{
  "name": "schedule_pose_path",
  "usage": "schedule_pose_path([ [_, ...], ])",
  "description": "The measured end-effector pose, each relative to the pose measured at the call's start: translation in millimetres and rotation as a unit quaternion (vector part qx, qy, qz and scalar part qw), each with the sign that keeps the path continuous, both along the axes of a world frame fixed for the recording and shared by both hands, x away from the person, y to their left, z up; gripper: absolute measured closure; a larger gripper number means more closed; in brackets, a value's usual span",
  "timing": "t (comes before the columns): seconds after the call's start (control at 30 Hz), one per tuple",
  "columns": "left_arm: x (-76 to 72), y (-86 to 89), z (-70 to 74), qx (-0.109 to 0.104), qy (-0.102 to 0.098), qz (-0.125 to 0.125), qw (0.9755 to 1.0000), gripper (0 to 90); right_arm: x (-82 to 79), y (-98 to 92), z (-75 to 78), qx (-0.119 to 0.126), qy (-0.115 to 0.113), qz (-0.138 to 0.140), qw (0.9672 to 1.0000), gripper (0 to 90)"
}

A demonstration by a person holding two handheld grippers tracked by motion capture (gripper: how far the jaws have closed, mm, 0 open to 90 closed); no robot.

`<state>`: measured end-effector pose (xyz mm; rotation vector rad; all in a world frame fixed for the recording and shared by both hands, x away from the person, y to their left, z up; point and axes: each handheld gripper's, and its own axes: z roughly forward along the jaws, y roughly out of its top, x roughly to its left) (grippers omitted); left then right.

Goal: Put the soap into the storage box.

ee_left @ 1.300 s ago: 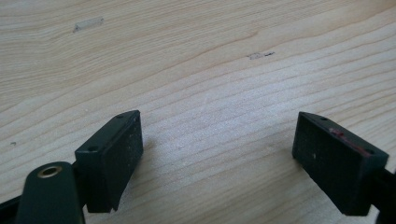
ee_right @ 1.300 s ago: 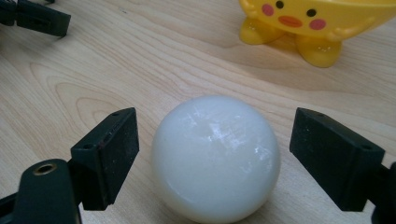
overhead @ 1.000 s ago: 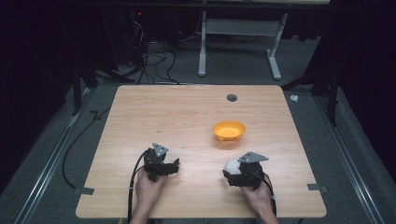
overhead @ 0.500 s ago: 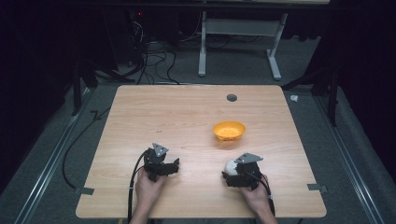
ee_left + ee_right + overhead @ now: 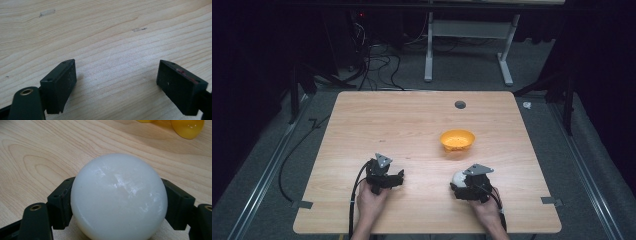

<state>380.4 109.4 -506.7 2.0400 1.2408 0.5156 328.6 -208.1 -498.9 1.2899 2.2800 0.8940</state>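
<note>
1. The white ball (image 5: pixel 118 197) is smooth and glossy, clamped on both sides by the jaws of the right gripper (image 5: pixel 463 181) near the table's front edge
2. The left gripper (image 5: pixel 393 178) is spread wide with nothing between its jaws
3. An orange bowl (image 5: pixel 457 139) sits beyond the ball, apart from it
4. The light wooden table (image 5: pixel 377 120) stands on grey floor in a dark room

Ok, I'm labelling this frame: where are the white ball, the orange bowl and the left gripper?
white ball (image 5: pixel 118 197): right gripper view, front face.
orange bowl (image 5: pixel 457 140): high view, inside.
left gripper (image 5: pixel 116 86): left gripper view, midway between open jaws.
</note>
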Motion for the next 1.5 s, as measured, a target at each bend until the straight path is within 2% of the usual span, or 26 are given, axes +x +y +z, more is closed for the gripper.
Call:
schedule_pose_path([
  [0.33,0.0,0.0,0.0,0.000,0.000,0.000,1.0000,16.6,0.7,-0.5,2.1,0.006,0.004,0.002,1.0000,24.1],
  [0.6,0.0,0.0,0.0,0.000,0.000,0.000,1.0000,16.6,0.7,-2.8,8.2,0.016,-0.002,0.005,0.9999,24.2],
  [1.13,0.0,0.0,0.0,0.000,0.000,0.000,1.0000,16.6,1.9,-3.6,28.2,0.023,-0.021,0.009,0.9995,24.2],
  [1.5,0.0,0.1,0.0,0.000,0.000,0.000,1.0000,16.6,9.3,-9.2,45.7,0.030,-0.033,-0.006,0.9990,24.2],
])
